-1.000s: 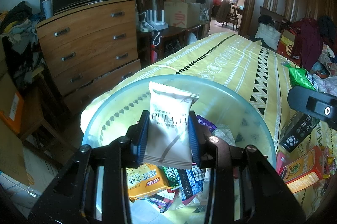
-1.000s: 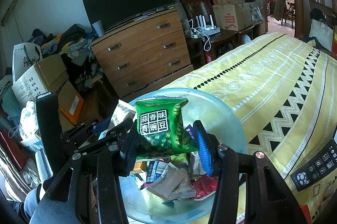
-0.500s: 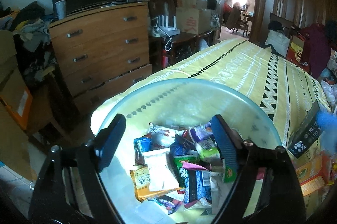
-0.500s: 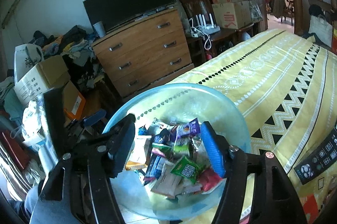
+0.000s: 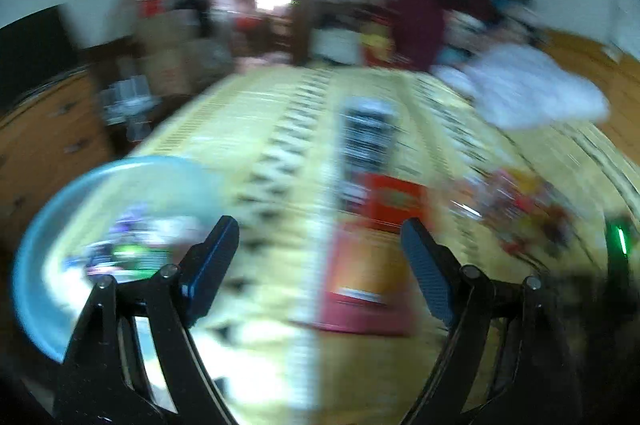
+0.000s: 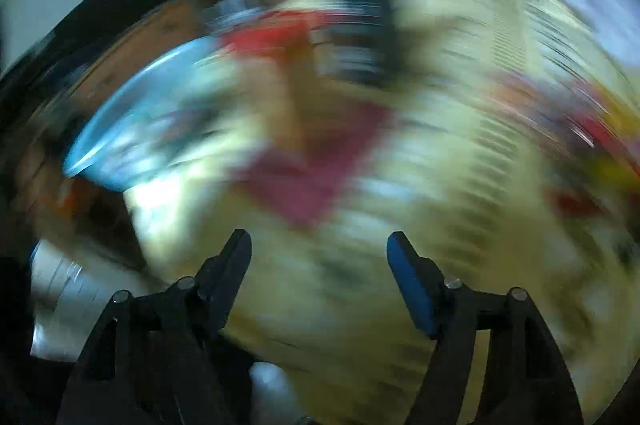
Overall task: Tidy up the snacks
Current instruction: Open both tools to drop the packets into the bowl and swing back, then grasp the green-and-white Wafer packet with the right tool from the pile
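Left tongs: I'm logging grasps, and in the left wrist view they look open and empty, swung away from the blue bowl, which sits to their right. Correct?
Nearly. The left tongs are open and empty, but the left wrist view shows the blue bowl to their left, not their right.

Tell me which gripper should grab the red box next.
Left, probably. The left gripper is open with the red box just beyond its fingertips. The right gripper is open too, but its view is too blurred.
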The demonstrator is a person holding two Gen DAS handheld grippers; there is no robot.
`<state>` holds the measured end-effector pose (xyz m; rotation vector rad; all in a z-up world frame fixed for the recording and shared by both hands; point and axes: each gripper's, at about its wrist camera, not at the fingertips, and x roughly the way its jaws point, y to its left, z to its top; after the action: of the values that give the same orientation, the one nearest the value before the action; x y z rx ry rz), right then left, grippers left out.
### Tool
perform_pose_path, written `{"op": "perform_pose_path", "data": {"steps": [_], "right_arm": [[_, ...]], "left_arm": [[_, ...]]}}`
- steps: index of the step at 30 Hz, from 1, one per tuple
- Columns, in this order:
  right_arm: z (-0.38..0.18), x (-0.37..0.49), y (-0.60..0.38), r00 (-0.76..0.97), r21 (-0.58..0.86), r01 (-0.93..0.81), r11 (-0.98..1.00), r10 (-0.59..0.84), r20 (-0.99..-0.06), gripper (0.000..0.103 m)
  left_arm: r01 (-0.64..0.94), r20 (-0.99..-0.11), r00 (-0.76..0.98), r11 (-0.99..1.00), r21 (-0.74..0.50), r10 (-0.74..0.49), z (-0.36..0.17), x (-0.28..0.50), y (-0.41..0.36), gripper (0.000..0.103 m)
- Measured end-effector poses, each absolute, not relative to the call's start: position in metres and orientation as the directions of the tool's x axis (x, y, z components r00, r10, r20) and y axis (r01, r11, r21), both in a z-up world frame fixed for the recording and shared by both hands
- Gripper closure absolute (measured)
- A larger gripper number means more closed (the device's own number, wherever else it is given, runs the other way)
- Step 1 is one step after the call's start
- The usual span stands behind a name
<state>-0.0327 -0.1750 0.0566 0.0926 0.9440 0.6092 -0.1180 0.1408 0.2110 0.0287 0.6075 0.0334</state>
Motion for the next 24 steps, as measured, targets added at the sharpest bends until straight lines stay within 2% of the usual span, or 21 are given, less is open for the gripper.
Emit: {"op": "perform_pose_path", "data": {"steps": [5,8,10,17,21,23,24], "right_arm": [[0.035,0.029,-0.368,0.572,0.398,-0.041,0.916,0.348,-0.743,0.031],[0.026,0.069,-0.448,0.597,0.392,0.097,0.915,0.262,-0.758,0.031],[0.024,0.094,-0.477,0.601,0.372,0.131,0.919,0.225,-0.767,0.031],[0.025,0.202,-0.501,0.622,0.441,0.063,0.895,0.310,-0.719,0.031],[0.012,0.248,-0.462,0.548,0.424,-0.004,0.906,0.357,-0.757,0.032],[-0.015,0.271,-0.432,0.448,0.373,-0.047,0.927,0.353,-0.822,0.022],[-0.018,0.268,-0.425,0.464,0.343,-0.070,0.937,0.335,-0.820,0.015]], "left_arm": [[0.160,-0.640,0.765,0.984,0.075,-0.075,0.188,-0.101,0.068,0.019],[0.195,-0.675,0.732,0.978,0.076,-0.093,0.176,-0.092,0.048,0.019],[0.202,-0.706,0.703,0.976,0.079,-0.088,0.165,-0.084,0.039,0.020],[0.229,-0.755,0.652,0.967,0.111,-0.068,0.146,-0.065,0.008,0.020],[0.233,-0.774,0.630,0.966,0.111,-0.063,0.138,-0.060,0.002,0.020],[0.230,-0.786,0.616,0.967,0.111,-0.057,0.132,-0.057,0.000,0.020],[0.227,-0.792,0.608,0.968,0.108,-0.055,0.130,-0.055,0.001,0.020]]}}
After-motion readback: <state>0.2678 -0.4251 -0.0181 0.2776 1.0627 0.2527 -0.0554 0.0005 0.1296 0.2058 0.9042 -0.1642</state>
